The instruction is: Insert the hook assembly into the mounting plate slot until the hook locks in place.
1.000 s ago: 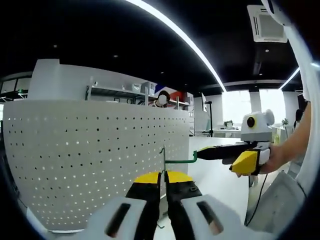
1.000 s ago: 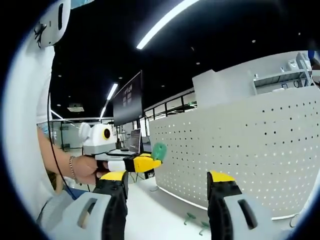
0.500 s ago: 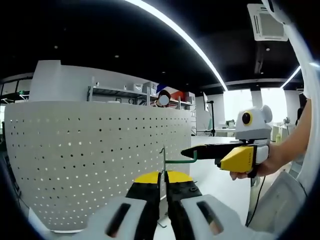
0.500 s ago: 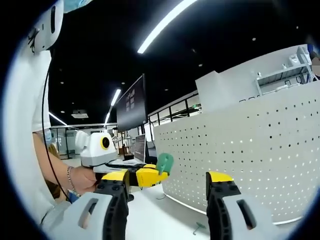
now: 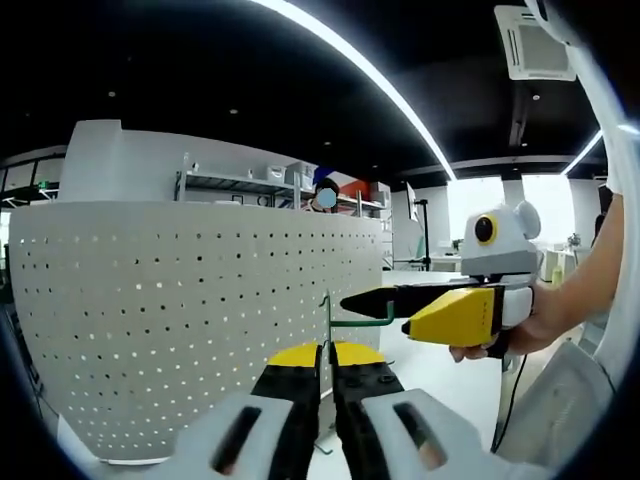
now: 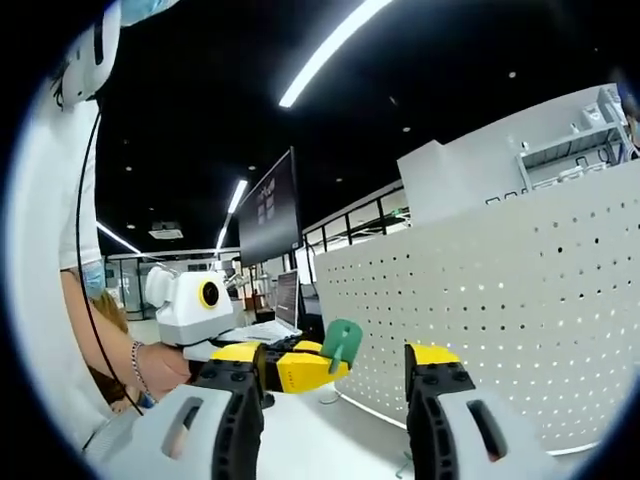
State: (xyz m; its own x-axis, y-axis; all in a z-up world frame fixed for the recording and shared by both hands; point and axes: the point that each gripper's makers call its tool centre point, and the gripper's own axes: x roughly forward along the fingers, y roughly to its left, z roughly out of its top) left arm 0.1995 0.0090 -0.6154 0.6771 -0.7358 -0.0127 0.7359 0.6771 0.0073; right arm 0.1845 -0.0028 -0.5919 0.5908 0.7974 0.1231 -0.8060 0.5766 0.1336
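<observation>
Left tongs: the left tongs rise from the bottom middle of the left gripper view. The 2 jaws are pressed almost together, with only a thin dark gap. They pinch the green hook by its thin upright stem.

Left tongs seen from the other side: in the right gripper view they come in from the lower left, with yellow tips and a hand behind them. A green flat piece stands up at their tip.

Right tongs: in the right gripper view the right tongs stand wide apart, with nothing between the jaws. In the left gripper view they reach in from the right, black and yellow, and their tip is right by the hook's arm. I cannot tell if they touch it.

Hook: thin and green, bent like an L, in the middle of the left gripper view, just in front of the board.

Board: the white board with many small holes stands upright on the white tabletop.
</observation>
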